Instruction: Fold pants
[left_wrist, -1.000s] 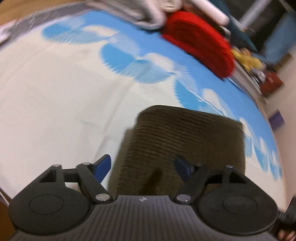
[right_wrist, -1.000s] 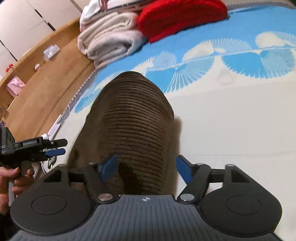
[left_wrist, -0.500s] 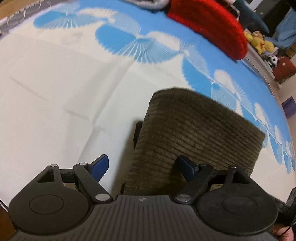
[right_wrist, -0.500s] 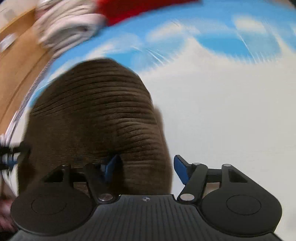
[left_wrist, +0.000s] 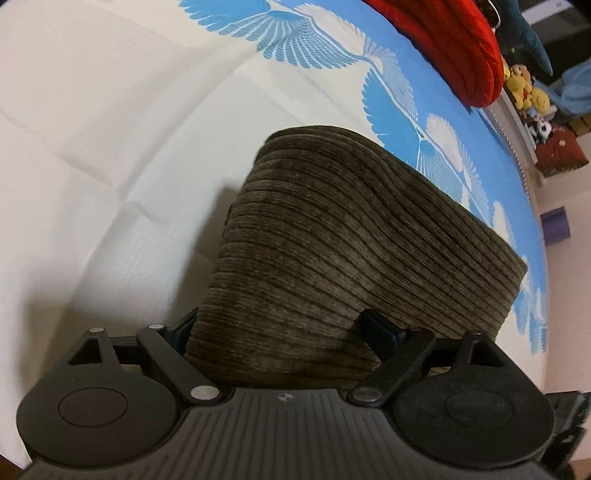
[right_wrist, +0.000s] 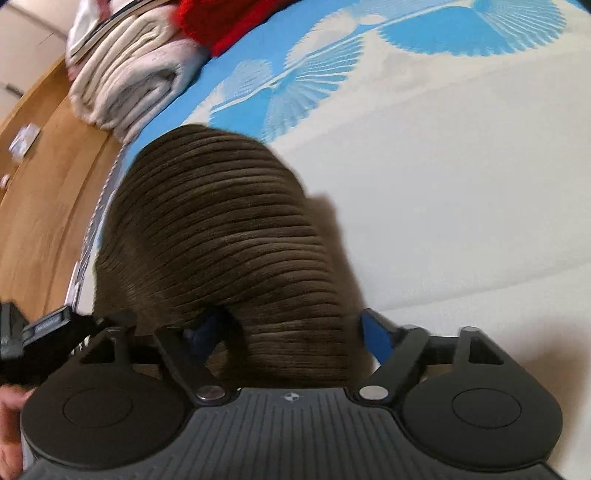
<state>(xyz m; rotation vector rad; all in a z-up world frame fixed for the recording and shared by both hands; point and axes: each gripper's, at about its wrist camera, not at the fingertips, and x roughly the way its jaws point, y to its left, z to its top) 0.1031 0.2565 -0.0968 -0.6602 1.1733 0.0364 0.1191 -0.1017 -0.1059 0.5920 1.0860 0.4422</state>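
Left wrist view: the bedspread (left_wrist: 92, 155), cream with blue fan-shaped prints along its far side, fills most of the frame and carries everything else. On it lie the pants (left_wrist: 332, 258), brown corduroy folded into a thick block, their near edge reaching right up to the camera. A red knitted cloth (left_wrist: 454, 48) sits at the far edge of the spread, well apart from the pants, and past the bed's corner there is a small heap of yellow plush toys (left_wrist: 524, 88) (too small to tell what they are). The left gripper (left_wrist: 284, 328) has its two blue-tipped fingers spread wide, one on each side of the near end of the folded cloth; the fabric sits between them, and the fingers look to straddle it rather than pinch it.

From the right wrist view the same bedspread (right_wrist: 461, 184) runs off to the right, with a wooden floor (right_wrist: 48, 177) at the left. The pants (right_wrist: 221, 236) bulge as a rounded ribbed mound close to the lens. A stack of pale folded towels (right_wrist: 125, 85) rests near the far left edge of the bed, touching a strip of red cloth behind it. The right gripper (right_wrist: 291, 332) also stands parted: its right finger lies just beside the mound on the bare spread, its left finger is partly tucked under a fold of corduroy. At the lower left the other gripper's black body shows, blurred.
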